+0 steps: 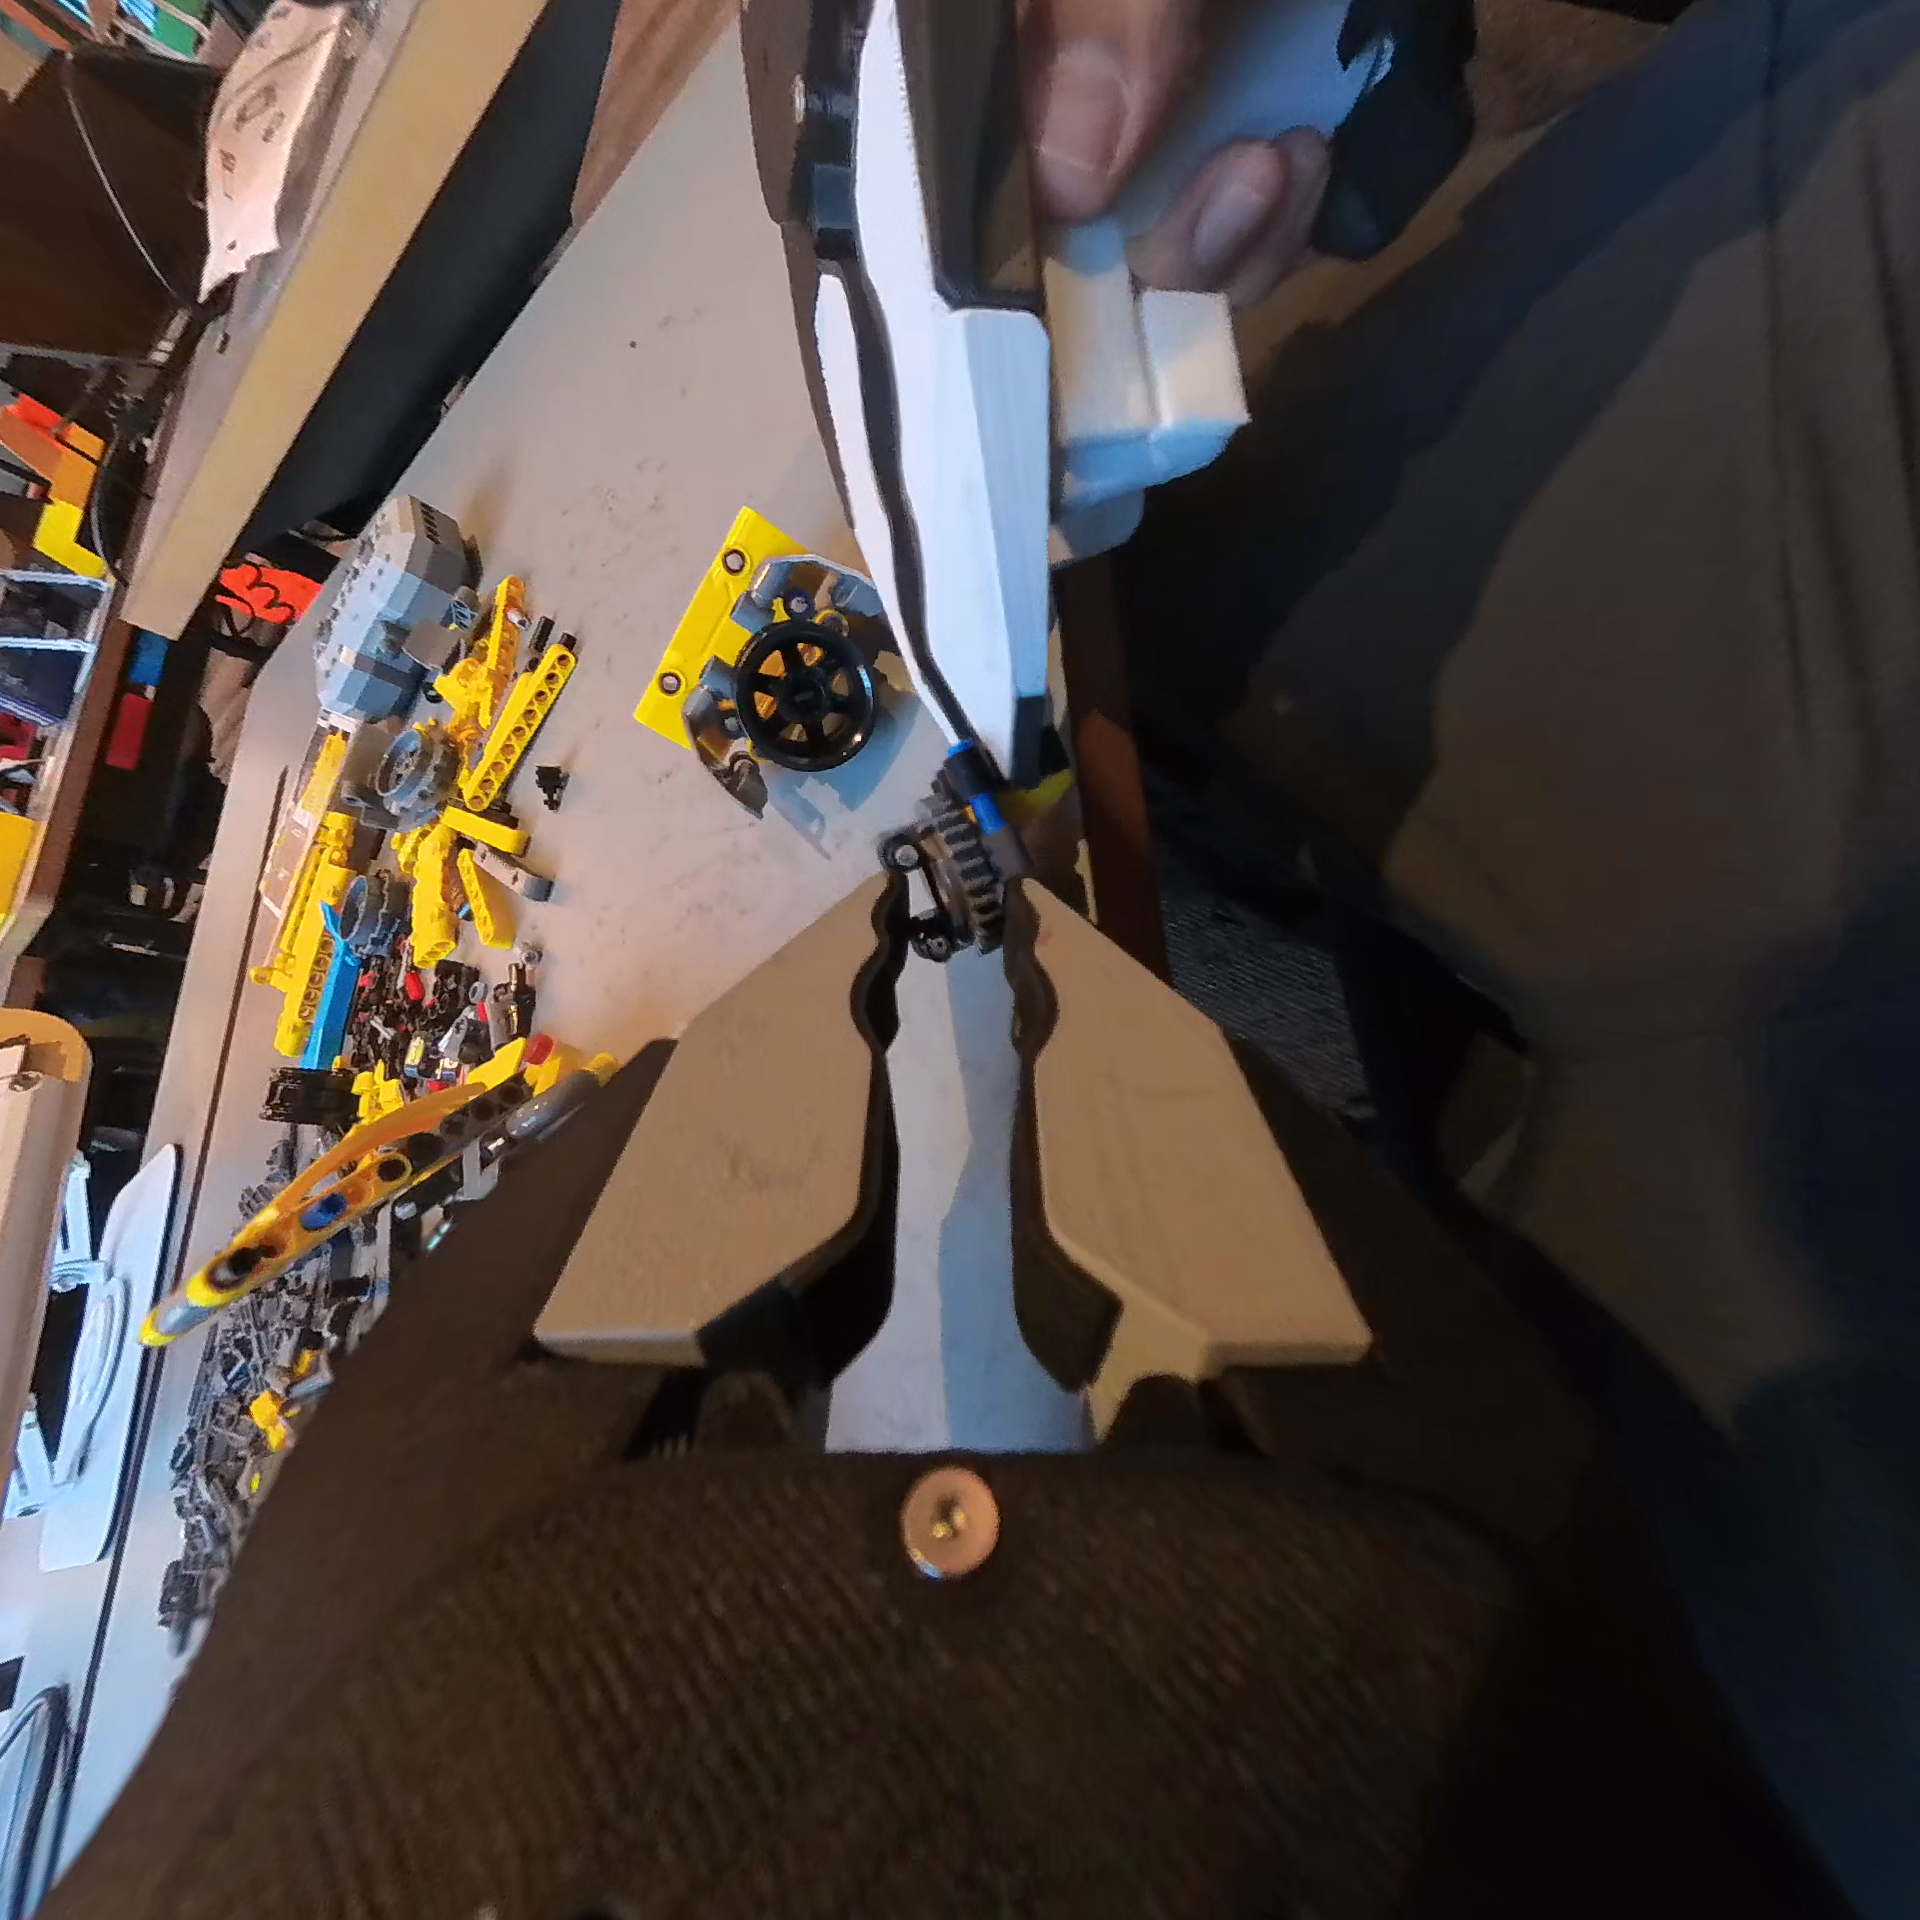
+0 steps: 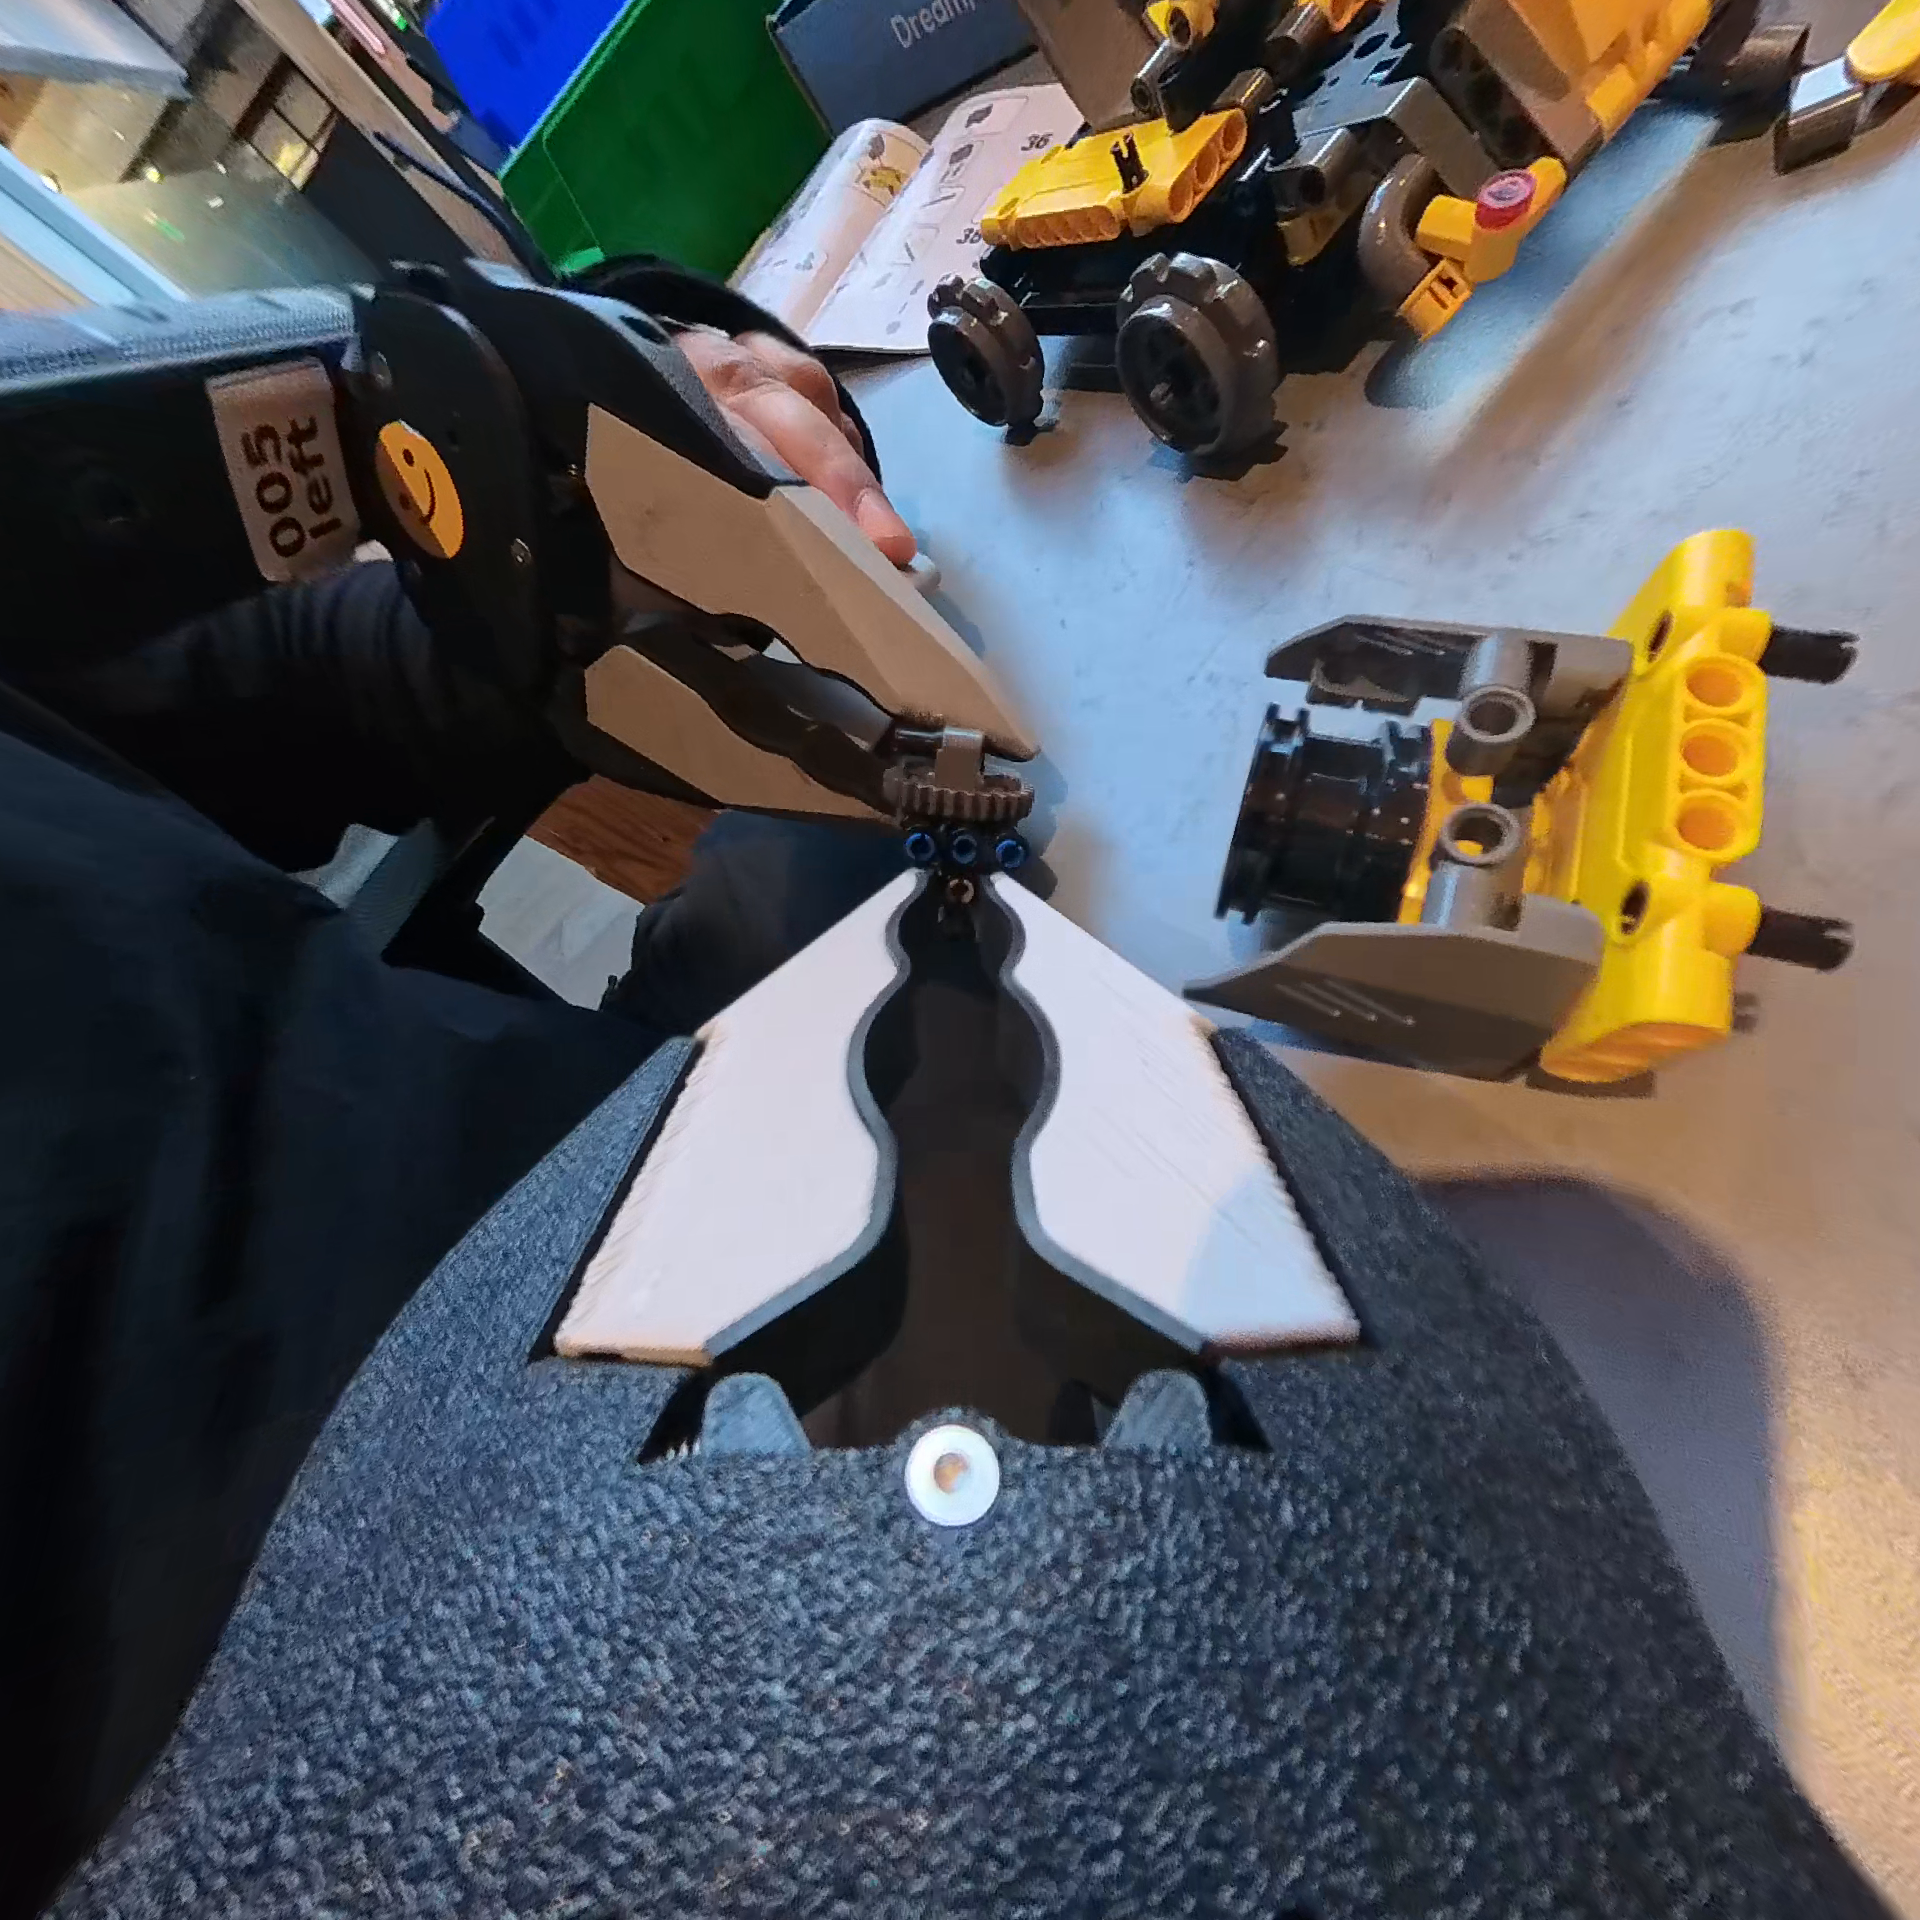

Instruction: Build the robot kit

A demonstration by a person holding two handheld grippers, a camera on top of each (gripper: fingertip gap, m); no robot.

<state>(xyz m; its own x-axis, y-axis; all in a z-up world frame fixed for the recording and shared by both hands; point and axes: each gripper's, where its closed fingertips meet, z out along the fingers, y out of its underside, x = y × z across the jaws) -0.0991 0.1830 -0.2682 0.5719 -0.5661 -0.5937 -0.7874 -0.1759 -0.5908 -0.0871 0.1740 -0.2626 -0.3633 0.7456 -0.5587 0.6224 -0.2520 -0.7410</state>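
The pale grey desk (image 2: 1195, 582) is scuffed and speckled, and most of its load sits away from the near edge. In the left wrist view a heap of loose yellow, black and grey plastic building pieces (image 1: 436, 831) lies toward the desk's far side, with a yellow-and-grey wheel housing carrying a black spoked hub (image 1: 790, 675) just beyond the tongs. The right wrist view shows a part-built yellow and dark grey toy vehicle on knobbly wheels (image 2: 1299, 208) near the far edge, an open instruction booklet (image 2: 883, 229) beside it, and green and blue bins (image 2: 644, 135) behind; shelving clutter fills the room's edge.

Over the near edge, the left tongs (image 1: 951, 894) are drawn narrow on a small dark grey toothed gear assembly with blue pins (image 1: 961, 862). The right tongs (image 2: 958, 883) are nearly closed, their tips at the blue pins (whether they actually pinch a pin, I cannot tell).

The assembly's underside is hidden by the fingers. The vehicle is cut off by the frame top, and a dark sleeve (image 2: 156, 1039) covers the near desk corner.
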